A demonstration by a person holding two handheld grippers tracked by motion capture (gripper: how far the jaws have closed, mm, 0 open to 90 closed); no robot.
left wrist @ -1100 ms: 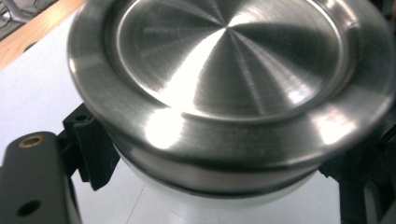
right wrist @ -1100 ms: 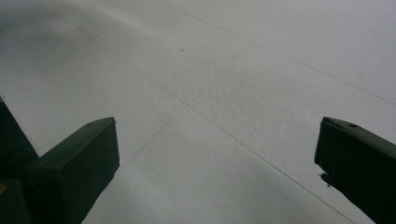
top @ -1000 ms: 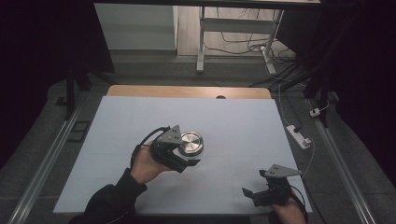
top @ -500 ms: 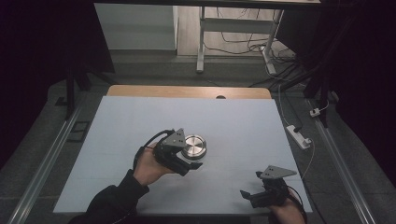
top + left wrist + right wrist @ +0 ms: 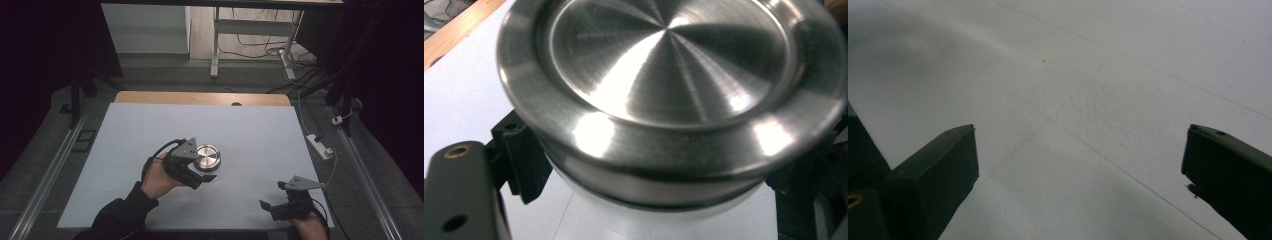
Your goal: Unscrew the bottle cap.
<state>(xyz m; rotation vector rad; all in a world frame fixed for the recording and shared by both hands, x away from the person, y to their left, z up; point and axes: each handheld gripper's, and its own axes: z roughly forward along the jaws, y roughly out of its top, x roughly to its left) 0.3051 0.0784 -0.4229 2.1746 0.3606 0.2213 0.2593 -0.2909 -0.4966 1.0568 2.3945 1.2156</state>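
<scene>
Dark surroundings frame a grey floor crossed by cables, with a white metal frame leg (image 5: 215, 45) standing beyond the far side of the table. Across the middle lies the wide pale blue-white table top (image 5: 260, 135), rectangular, with a strip of bare light wood (image 5: 150, 97) showing along its far edge. To the right of the table, on the floor, a white power strip (image 5: 318, 146) lies on its cord.

Left of the table's centre, the person's left hand (image 5: 157, 177), coming from a dark sleeve, holds the left gripper (image 5: 206, 169). Its black jaws are closed against the sides of a round brushed-steel lidded container (image 5: 207, 156), which sits upright on the table with its shiny, concentrically brushed lid facing up. In the left gripper view the steel container (image 5: 669, 95) is very close, a white band showing beneath its rim, with one black jaw touching its left flank and the other at its right edge.

Near the table's front right corner, well apart from the container, the right hand (image 5: 307, 227) holds the right gripper (image 5: 274, 197) low over the surface. In the right gripper view its two black jaws stand spread wide, with bare pale table (image 5: 1128, 85) between them and nothing held.
</scene>
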